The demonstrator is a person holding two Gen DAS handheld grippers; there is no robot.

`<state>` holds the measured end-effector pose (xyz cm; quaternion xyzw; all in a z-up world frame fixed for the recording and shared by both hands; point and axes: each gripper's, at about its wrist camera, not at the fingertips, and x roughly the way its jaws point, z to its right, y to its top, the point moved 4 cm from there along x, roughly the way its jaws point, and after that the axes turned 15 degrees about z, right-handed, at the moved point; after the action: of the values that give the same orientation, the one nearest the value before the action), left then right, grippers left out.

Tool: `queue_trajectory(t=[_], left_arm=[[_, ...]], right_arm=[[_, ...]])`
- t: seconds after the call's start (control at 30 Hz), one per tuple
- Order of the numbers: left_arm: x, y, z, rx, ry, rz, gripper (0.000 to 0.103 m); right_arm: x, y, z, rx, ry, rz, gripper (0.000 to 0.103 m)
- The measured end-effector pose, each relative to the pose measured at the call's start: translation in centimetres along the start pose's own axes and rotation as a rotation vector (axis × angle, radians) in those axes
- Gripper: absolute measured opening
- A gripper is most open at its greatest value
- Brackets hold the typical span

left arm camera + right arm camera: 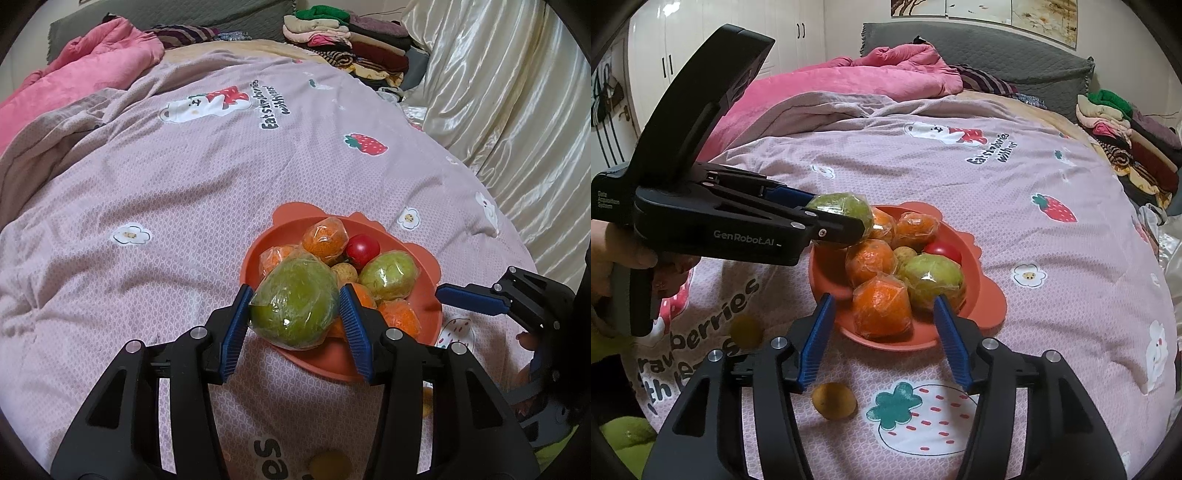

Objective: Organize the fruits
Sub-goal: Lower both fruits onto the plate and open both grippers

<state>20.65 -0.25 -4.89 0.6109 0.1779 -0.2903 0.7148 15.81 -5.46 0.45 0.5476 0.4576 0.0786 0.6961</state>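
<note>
An orange plate [430, 306] [988, 301] on the pink bedspread holds several wrapped oranges [325, 236] [882, 308], a wrapped green fruit [388, 275] [932, 278], a red tomato [362, 248] [943, 249] and a small brown fruit [345, 273] [905, 254]. My left gripper [295, 308] [846, 218] is shut on a large wrapped green fruit [295, 304] [842, 208], held over the plate's near-left rim. My right gripper [884, 339] [469, 295] is open and empty at the plate's near edge. Two small brown fruits [834, 400] [746, 332] lie loose on the bedspread.
A pink blanket [85, 74] [849, 79] is bunched at the bed's far side. Folded clothes [354, 40] [1126, 136] are stacked at the far corner. A shiny cream curtain [509, 110] hangs on the right. A green fruit [624, 430] lies at the lower left.
</note>
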Motion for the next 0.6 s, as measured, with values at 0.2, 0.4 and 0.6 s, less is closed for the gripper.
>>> queue_trajectory(t=[0.2, 0.4, 0.6], left_arm=[[-0.05, -0.04, -0.18, -0.003, 0.006, 0.003, 0.042], [-0.14, 0.02, -0.29, -0.005, 0.007, 0.007, 0.042], [-0.47, 0.3, -0.5, -0.016, 0.006, 0.02, 0.049]], right_arm=[[-0.08, -0.03, -0.06, 0.002, -0.001, 0.001, 0.058], [-0.26, 0.0, -0.26, -0.001, 0.0, -0.001, 0.06], [-0.45, 0.06, -0.19, 0.001, -0.004, 0.002, 0.063]])
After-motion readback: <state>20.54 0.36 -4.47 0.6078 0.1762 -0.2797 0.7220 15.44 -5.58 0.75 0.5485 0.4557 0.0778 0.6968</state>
